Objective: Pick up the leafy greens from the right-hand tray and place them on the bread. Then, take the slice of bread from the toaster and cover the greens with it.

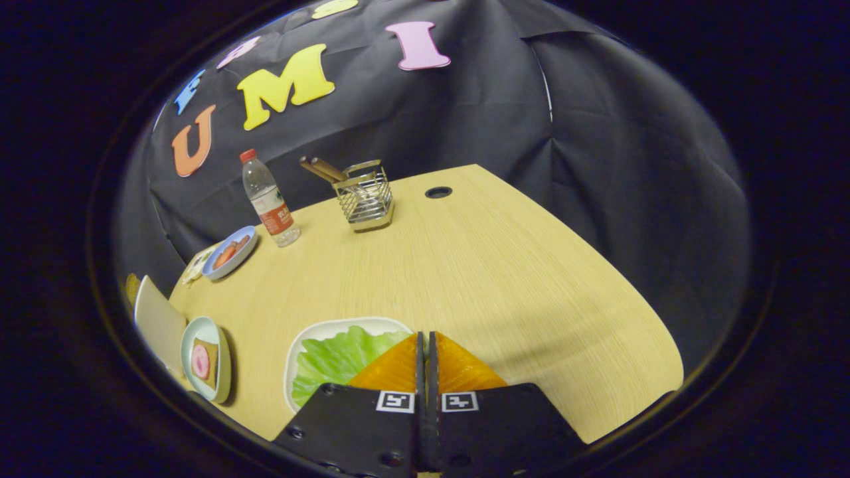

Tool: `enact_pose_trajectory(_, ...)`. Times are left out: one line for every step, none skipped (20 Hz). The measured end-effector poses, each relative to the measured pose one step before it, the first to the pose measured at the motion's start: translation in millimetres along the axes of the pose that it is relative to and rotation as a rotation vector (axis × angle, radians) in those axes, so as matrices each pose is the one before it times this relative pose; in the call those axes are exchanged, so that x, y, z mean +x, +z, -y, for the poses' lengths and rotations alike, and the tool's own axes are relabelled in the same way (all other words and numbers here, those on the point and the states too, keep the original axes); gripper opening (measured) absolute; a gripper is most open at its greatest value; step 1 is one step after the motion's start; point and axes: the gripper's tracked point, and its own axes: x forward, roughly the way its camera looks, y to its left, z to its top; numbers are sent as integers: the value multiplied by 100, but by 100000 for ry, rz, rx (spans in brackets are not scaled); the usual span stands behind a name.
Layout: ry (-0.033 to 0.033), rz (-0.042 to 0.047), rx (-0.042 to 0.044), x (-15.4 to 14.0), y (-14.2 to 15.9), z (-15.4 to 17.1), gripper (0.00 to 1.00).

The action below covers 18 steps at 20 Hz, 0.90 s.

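Note:
A green lettuce leaf point(335, 362) lies on a white tray point(332, 327) on the wooden table. My gripper point(425, 338) is shut, its fingers point(395, 368) pressed together above the tray's right end, with the leaf just left of and under them. No leaf shows between the tips. Further left, a pale green plate point(222, 372) holds a slice of bread point(211, 364) with a pink round slice on top. Beside that plate, at the table's left edge, stands a white toaster point(159, 322); I cannot see bread in it.
Far left at the back sits a blue plate point(229, 253) with red food, and next to it a plastic bottle point(269, 199). A wire holder point(364, 196) with wooden utensils stands at the back. A cable hole point(438, 192) lies beyond it. Bare table point(518, 279) spreads ahead and right.

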Motion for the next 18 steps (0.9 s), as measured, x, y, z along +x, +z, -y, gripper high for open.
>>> enact_pose_trajectory(811,1082,-446,-415,226,-271,0)
enact_pose_trajectory(1173,1151,-405,-435,466,-323,0)
enact_pose_trajectory(1249,1031,148,-486,378,-452,0)
enact_pose_trajectory(1431,1236,493,-561,614,-565,0)
enact_pose_trajectory(872,1035,159,-544,519,-469,0)
enact_pose_trajectory(1420,1265,124,-611,718,-639,0)
enact_pose_trajectory(1127,1067,-432,-612,646,-695,0)
enact_pose_trajectory(988,1386,-800,-602,860,-685,0)
enact_pose_trajectory(387,910,-885,-500,569,-551,0)
enact_pose_trajectory(882,596,-824,-498,758,-681,0)
enact_pose_trajectory(338,590,-708,-401,578,-620,0)
enact_pose_trajectory(158,713,-1070,-358,615,-500,1)
enact_pose_trajectory(-426,734,-1786,-423,480,-529,0)
enact_pose_trajectory(-322,475,-2082,-370,510,-529,0)
enact_pose_trajectory(-358,343,-1670,-451,435,-745,1)
enact_pose_trajectory(174,596,-1256,-463,510,-714,0)
enact_pose_trajectory(-22,980,-1399,-564,592,-1008,0)
enact_pose_trajectory(276,562,-1699,-445,589,-1111,0)
